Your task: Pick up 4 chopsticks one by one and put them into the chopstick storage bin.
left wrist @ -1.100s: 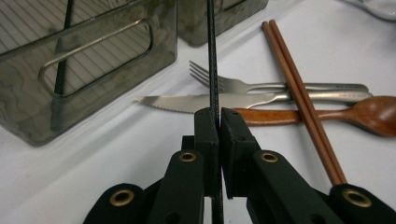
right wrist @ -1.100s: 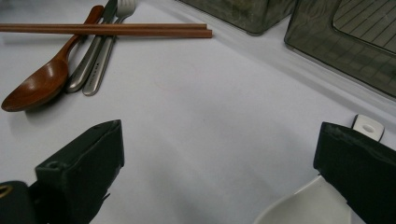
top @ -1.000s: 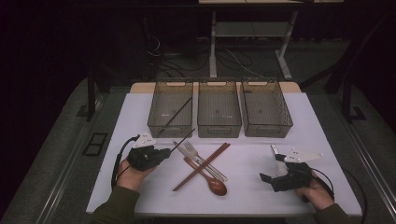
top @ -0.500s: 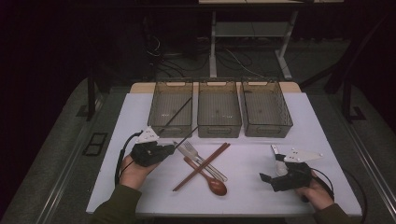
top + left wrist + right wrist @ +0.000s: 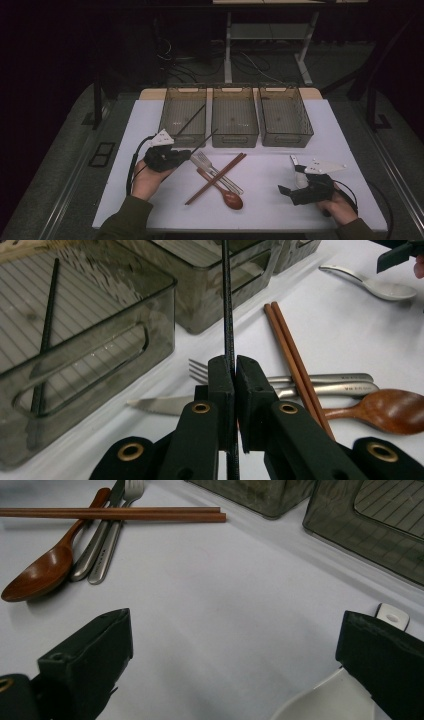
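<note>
Where utensils pile, brown chopsticks [image 5: 216, 172] cross fork [image 5: 202, 160] & wooden spoon [image 5: 231, 198].

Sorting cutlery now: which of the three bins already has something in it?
The left bin: one black chopstick lies in it. The middle bin and right bin look empty.

Left tongs [image 5: 234, 371] pinched tight; right tongs [image 5: 235, 660] gaping wide, low.

My black left gripper [image 5: 234, 371] pinches a black chopstick [image 5: 227, 305]; beside it lie red-brown chopsticks [image 5: 292, 352], a brown wooden spoon [image 5: 387, 410], smoky translucent bins [image 5: 184, 116].
</note>
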The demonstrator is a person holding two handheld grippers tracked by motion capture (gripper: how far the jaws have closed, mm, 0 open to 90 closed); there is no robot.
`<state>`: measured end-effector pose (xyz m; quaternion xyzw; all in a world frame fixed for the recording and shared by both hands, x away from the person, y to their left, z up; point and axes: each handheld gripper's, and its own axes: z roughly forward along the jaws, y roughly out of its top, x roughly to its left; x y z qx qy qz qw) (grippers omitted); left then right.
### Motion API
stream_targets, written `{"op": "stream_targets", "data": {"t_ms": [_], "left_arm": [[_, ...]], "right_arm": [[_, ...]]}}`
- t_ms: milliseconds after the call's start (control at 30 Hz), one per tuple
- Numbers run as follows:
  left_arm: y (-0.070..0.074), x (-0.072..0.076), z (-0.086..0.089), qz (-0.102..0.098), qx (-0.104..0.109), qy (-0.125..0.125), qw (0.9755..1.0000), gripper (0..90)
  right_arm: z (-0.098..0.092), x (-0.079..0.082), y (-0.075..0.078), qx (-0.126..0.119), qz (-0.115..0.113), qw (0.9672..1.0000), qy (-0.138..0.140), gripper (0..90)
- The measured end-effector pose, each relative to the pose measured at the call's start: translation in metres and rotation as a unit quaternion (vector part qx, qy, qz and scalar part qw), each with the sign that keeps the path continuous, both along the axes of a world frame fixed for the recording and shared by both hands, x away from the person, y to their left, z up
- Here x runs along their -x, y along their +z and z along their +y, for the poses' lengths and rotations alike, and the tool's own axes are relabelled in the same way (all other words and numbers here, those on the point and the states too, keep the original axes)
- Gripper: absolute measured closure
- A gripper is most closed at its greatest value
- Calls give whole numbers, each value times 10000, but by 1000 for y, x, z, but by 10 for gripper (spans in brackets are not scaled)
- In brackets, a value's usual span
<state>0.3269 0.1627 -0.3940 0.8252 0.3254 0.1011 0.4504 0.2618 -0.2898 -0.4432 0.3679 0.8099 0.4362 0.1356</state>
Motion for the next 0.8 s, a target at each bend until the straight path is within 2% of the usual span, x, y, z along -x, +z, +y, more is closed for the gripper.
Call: {"op": "stream_targets", "data": {"t_ms": [400,800], "left_arm": [[8,-15,-7,-54,36,-23,10000,851],[16,-37,-17,-86,76,-7,9999,851]], "right_arm": [[0,0,0,-6,9,10000,-3,16],[-1,0,0,-26,10,10000,-16,16]]}}
